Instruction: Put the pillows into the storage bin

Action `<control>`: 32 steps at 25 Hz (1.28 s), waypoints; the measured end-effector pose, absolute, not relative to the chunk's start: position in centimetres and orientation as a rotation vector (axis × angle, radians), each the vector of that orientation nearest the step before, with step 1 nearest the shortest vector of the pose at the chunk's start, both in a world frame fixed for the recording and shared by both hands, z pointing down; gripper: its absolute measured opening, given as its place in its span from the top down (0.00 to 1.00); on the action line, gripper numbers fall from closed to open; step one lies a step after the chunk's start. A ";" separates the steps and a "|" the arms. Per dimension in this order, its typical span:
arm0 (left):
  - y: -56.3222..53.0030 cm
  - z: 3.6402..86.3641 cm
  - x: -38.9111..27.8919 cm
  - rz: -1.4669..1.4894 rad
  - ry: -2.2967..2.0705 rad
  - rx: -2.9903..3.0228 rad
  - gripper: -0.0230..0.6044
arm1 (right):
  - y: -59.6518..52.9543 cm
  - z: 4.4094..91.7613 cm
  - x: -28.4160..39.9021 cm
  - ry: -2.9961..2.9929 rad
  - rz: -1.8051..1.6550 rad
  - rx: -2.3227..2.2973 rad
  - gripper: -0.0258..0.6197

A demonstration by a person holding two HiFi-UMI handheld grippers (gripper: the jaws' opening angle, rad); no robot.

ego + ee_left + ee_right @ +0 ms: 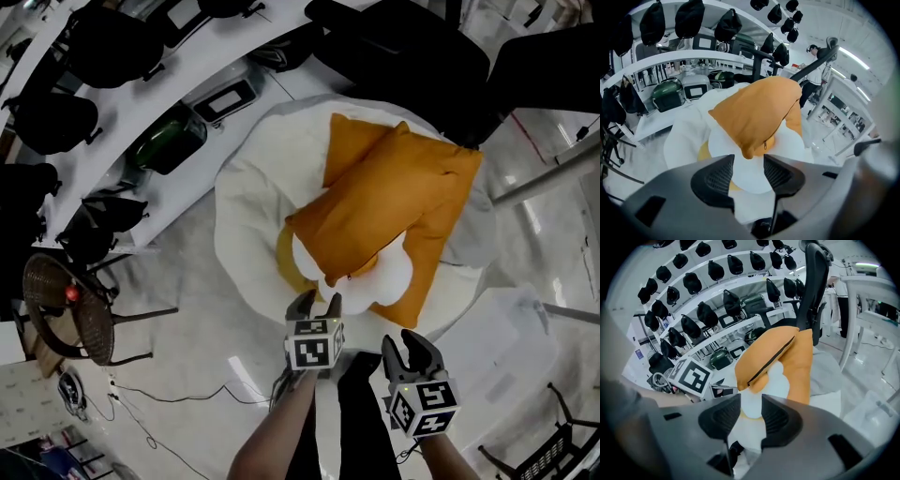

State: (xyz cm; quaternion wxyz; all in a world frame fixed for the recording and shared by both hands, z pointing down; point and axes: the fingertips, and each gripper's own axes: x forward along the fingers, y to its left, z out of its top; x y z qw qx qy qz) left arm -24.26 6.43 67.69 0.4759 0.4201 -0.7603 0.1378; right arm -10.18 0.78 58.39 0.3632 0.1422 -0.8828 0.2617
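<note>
A large orange pillow (pixel 384 202) lies tilted on top of the pile in the round white storage bin (pixel 246 202). A second orange pillow (pixel 352 141) shows beneath it at the far side. Under its near corner lies a white fried-egg-shaped pillow (pixel 392 274) with a yellow edge. My left gripper (pixel 314 302) hovers open at the bin's near rim, and the orange pillow's zipped corner (pixel 752 150) is just beyond its jaws. My right gripper (pixel 410 342) is open too, a little nearer to me and to the right. Nothing sits between either pair of pads (pixel 780 418).
Curved white shelves (pixel 141 103) with black bags and cookers run along the left and far side. A wicker chair (pixel 66 305) stands at the left, a black office chair (pixel 403 47) behind the bin, white table legs (pixel 548 178) at the right. Cables (pixel 141 403) trail on the floor. A person (pixel 813 70) stands far back.
</note>
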 end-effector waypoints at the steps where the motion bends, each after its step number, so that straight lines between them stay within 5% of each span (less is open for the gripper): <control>1: 6.3 68.4 -24.4 0.337 -1.856 1.020 0.67 | 0.9 58.8 -10.0 -2.270 0.674 0.365 0.75; 12: 3.6 72.1 -26.1 0.370 -1.846 0.993 0.67 | -0.2 61.5 -8.4 -2.236 0.710 0.435 0.76; 15: 3.3 71.7 -26.1 0.422 -1.858 1.006 0.75 | -0.5 61.2 -8.1 -2.237 0.720 0.456 0.77; 32: 2.6 60.8 -22.3 0.501 -1.793 1.375 0.87 | 2.4 55.7 -5.3 -2.225 0.799 0.797 0.79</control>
